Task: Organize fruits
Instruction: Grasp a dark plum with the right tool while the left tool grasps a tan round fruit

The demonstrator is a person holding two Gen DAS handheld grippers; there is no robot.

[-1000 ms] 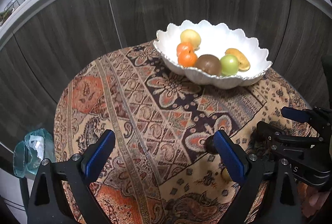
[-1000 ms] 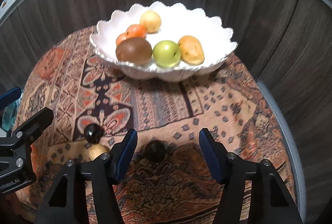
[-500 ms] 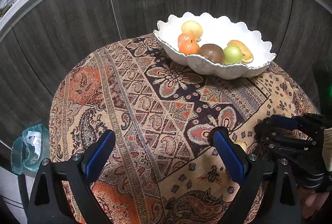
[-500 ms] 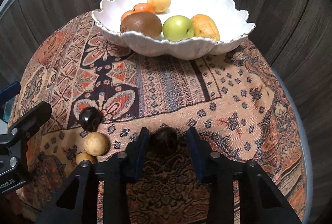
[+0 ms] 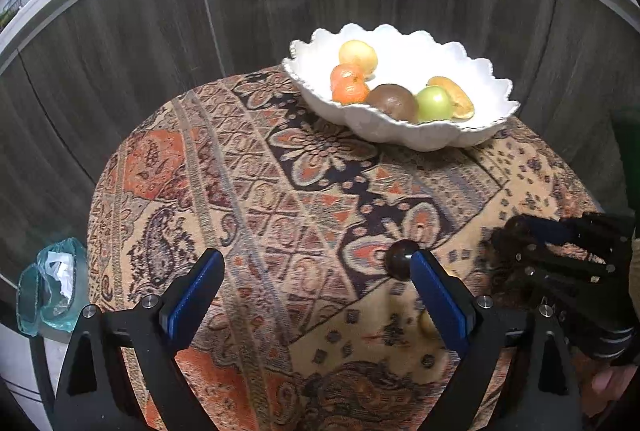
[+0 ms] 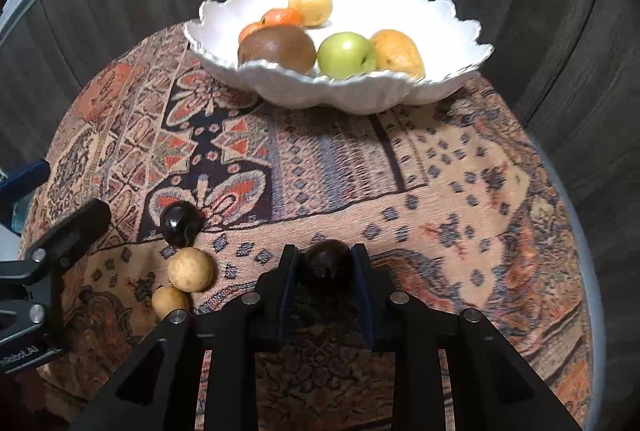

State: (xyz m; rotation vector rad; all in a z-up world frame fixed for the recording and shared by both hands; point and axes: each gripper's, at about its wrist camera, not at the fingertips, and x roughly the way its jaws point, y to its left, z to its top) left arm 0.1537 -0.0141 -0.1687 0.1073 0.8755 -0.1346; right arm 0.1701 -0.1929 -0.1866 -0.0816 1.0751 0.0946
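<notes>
Dark purple, the plum (image 6: pixel 327 263) sits on the table's patterned cloth (image 6: pixel 460 207) before the white bowl (image 6: pixel 340 91), pinched by the right gripper (image 6: pixel 325 271) fingers, probably for lifting into it; the left gripper (image 5: pixel 316 295) fingers are spread, empty.

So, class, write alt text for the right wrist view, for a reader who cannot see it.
The right gripper has closed on a small dark round fruit lying on a patterned tablecloth. Behind it, a white scalloped bowl holds six fruits; to the left, a glossy black fruit and two tan fruits sit on the cloth.
</notes>
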